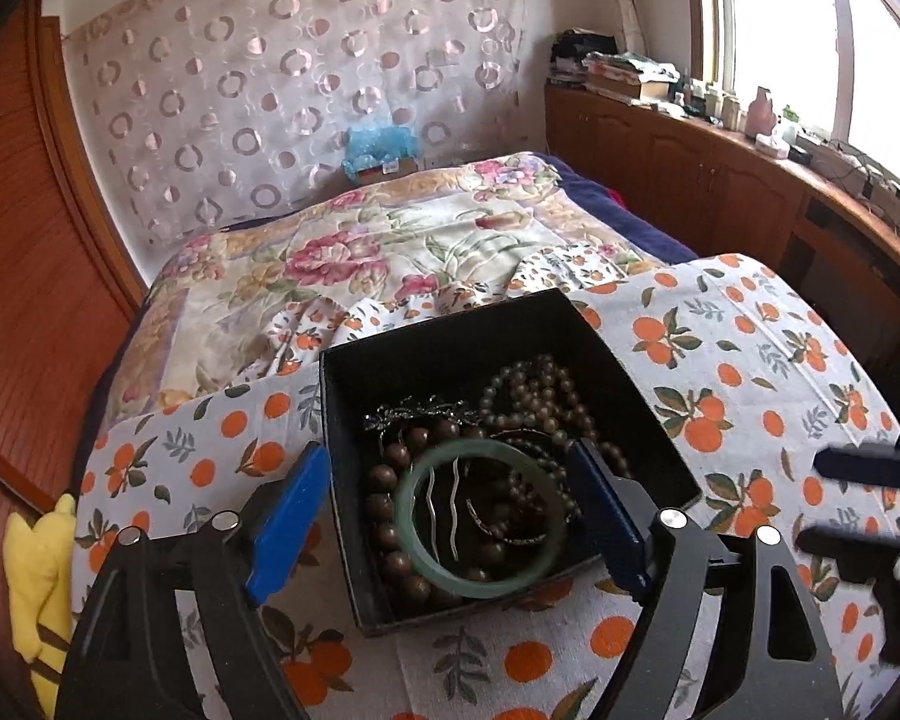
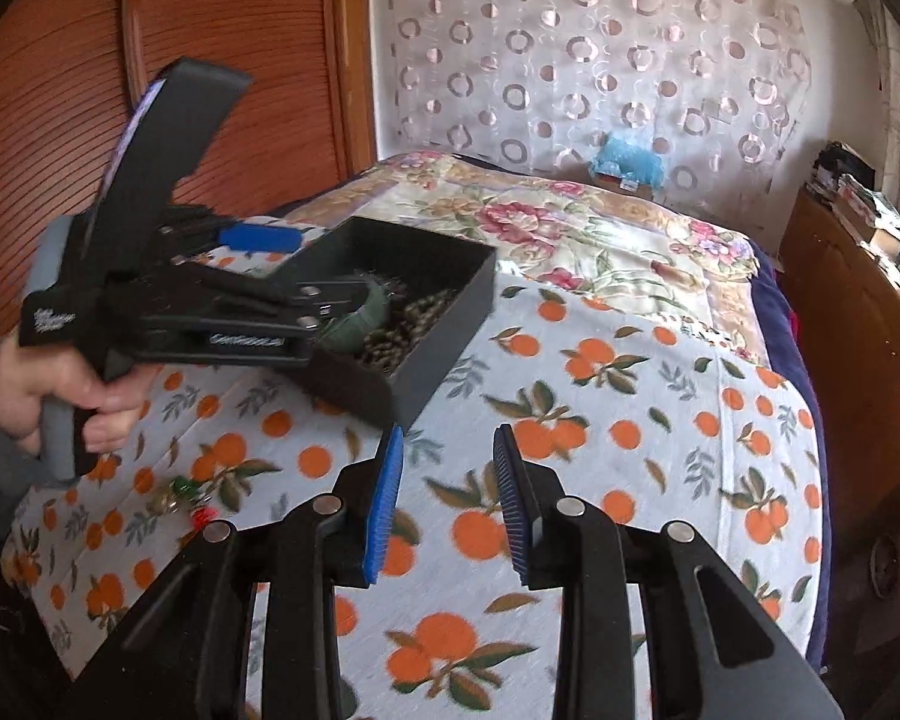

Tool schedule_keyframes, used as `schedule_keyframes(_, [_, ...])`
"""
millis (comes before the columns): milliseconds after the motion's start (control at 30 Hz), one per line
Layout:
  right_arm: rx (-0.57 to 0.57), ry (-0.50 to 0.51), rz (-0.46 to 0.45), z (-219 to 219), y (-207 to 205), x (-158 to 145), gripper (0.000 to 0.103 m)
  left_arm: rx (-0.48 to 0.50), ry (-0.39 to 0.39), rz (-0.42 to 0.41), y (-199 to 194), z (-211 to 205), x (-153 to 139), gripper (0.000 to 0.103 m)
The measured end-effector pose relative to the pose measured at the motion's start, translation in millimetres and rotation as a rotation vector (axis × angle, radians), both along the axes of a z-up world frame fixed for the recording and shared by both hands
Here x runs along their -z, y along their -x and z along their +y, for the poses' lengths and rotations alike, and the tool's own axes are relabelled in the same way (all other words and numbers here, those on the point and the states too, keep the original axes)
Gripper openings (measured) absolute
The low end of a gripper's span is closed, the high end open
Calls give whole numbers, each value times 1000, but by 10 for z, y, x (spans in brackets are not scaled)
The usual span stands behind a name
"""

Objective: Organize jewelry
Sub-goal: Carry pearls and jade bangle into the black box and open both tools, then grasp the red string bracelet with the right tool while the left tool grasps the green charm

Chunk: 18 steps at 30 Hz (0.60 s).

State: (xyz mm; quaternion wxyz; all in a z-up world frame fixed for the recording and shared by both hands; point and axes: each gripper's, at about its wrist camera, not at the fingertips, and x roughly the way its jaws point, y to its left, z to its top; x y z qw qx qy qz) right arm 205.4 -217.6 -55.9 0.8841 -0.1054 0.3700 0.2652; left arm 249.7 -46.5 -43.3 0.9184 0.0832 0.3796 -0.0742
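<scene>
Left gripper (image 1: 450, 516) hangs over the black box (image 1: 630, 354), fingers spread around the green bangle (image 1: 480, 519). Right gripper (image 2: 448, 504) idles, parted. Risk: closing fingers snag tangled bead strands (image 1: 534, 402).

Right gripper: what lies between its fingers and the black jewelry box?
In the right wrist view, only bare orange-print cloth lies between the right gripper and the black box; nothing is held.

Black box (image 2: 450, 324): near wall and most contents hidden behind left gripper (image 2: 306, 294). Small red-green trinkets (image 2: 180, 498) near it blurred, unidentifiable. In left wrist view, right gripper (image 1: 858, 504) blurred, cut by frame edge.
</scene>
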Motion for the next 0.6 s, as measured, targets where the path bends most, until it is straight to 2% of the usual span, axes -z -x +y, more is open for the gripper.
schedule_keyframes(300, [-86,-27,19,246,461,152,34,2,76,-17,535,289,-84,78])
schedule_keyframes(600, [-188,46,88,666,704,498,34,9,104,28,1052,598,96,78])
